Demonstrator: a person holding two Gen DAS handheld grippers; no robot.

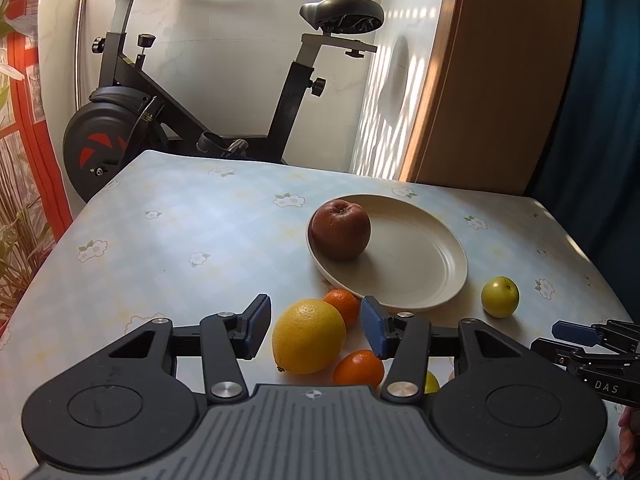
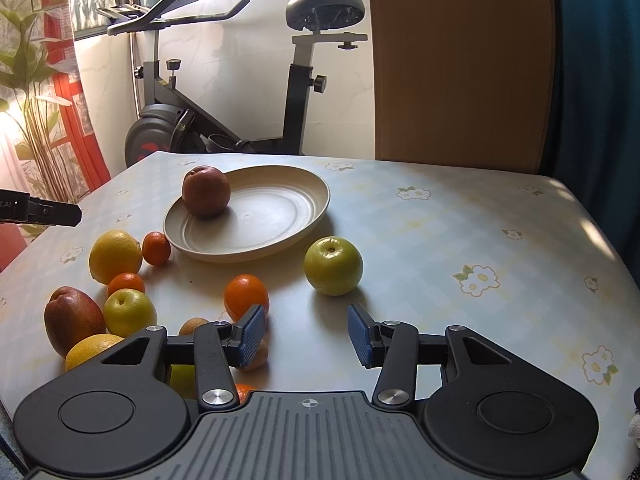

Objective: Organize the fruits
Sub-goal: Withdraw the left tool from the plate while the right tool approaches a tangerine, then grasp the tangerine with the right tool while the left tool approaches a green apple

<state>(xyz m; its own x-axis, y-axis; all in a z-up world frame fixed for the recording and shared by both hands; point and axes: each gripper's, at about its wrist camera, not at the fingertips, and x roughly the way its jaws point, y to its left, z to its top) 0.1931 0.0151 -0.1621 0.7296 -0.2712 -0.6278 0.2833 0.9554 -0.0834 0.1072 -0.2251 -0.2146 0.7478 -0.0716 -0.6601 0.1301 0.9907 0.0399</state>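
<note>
Fruits scattered over the floral tablecloth; a red apple alone on the cream plate. Left gripper tilted down toward the table, jaws apart, not pressing anything, with a large lemon between the pads and two tangerines just beside. Right gripper likewise angled down, jaws apart and empty; a green apple just ahead, an orange by the left pad.

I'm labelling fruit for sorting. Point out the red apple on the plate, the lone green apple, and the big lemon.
red apple (image 1: 340, 229), left wrist view, its front face
green apple (image 2: 333, 266), right wrist view, its middle
lemon (image 1: 308, 336), left wrist view, its middle
</note>
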